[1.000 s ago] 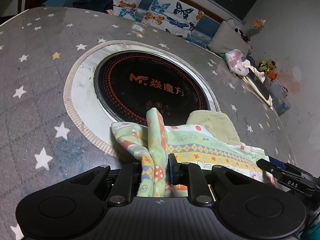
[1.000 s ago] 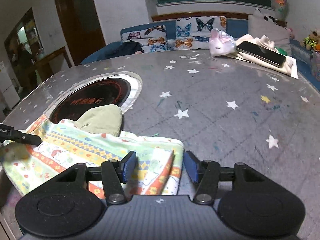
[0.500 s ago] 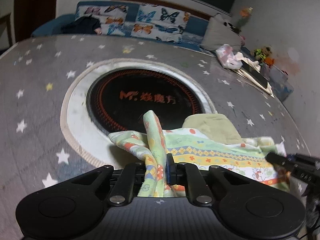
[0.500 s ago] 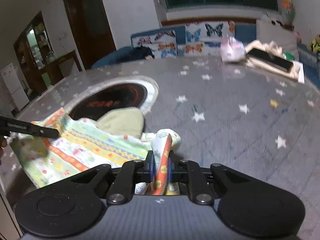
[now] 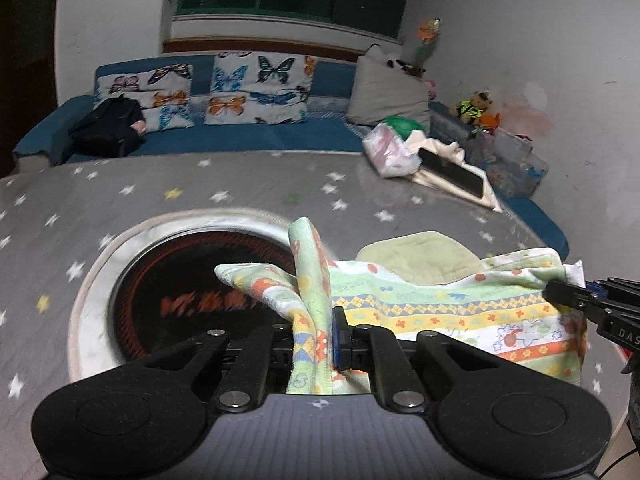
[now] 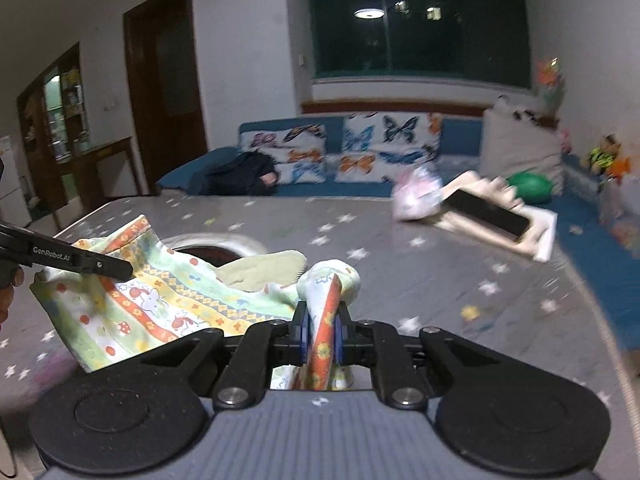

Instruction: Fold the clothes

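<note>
Both tools hold the same garment (image 5: 440, 312), a small printed piece of clothing, each at one end of its near edge. The left tool (image 5: 316, 336) has its jaws closed on a bunched corner of the cloth, and the right tool (image 6: 322, 334) has its jaws closed on the other corner, where an orange border strip stands up between the pads. The cloth hangs stretched between the two grips, raised above the tabletop (image 5: 240, 184), with its far part resting close to the round black cooker plate (image 5: 192, 288) set into the surface.

I judge that the step in hand is a fold made with two grips: the near edge is lifted and is probably going to be carried over the rest of the garment. The next move then calls for both tools to travel together at the same height and speed, so that the edge stays straight and the cloth does not twist or slip out.

The garment is thin and soft. It is pale green and white with yellow and orange bands, small flowers, mushrooms and cartoon animals. A plain beige-green part (image 5: 420, 256), maybe a lining or a second piece, lies behind the printed cloth; I cannot tell which.
</note>
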`<state>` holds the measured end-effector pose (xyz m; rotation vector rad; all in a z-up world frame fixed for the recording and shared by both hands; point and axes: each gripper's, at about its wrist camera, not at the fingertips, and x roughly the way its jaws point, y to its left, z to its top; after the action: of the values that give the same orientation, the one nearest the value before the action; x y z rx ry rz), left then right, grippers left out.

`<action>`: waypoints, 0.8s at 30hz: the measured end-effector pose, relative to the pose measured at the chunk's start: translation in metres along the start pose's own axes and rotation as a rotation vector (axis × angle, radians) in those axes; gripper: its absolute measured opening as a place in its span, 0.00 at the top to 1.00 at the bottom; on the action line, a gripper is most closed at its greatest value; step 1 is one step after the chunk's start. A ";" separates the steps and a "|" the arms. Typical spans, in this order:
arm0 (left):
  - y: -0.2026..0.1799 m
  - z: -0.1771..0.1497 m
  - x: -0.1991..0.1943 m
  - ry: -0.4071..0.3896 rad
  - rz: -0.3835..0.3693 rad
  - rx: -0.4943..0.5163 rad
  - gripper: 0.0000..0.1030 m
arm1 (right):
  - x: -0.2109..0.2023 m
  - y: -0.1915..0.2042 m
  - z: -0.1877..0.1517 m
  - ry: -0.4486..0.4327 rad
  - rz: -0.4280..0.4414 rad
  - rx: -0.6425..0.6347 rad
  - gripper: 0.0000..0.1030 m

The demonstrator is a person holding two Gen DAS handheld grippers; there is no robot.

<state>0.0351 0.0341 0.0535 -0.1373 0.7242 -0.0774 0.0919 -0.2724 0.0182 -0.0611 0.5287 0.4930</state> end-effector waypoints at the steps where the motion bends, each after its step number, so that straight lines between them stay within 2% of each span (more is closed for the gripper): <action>1: -0.005 0.004 0.004 -0.001 -0.005 0.007 0.90 | -0.002 -0.005 0.003 -0.006 -0.016 -0.002 0.90; 12: -0.056 0.046 0.054 -0.003 -0.053 0.077 0.90 | 0.005 -0.059 0.023 -0.010 -0.158 -0.002 0.90; 19: -0.077 0.052 0.096 0.040 -0.076 0.089 0.90 | 0.024 -0.088 0.020 0.014 -0.220 0.011 0.90; 24: -0.082 0.046 0.126 0.100 -0.100 0.080 0.89 | 0.040 -0.103 0.009 0.057 -0.246 0.027 0.90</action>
<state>0.1578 -0.0573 0.0181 -0.0931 0.8125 -0.2097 0.1745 -0.3441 -0.0013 -0.1138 0.5751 0.2441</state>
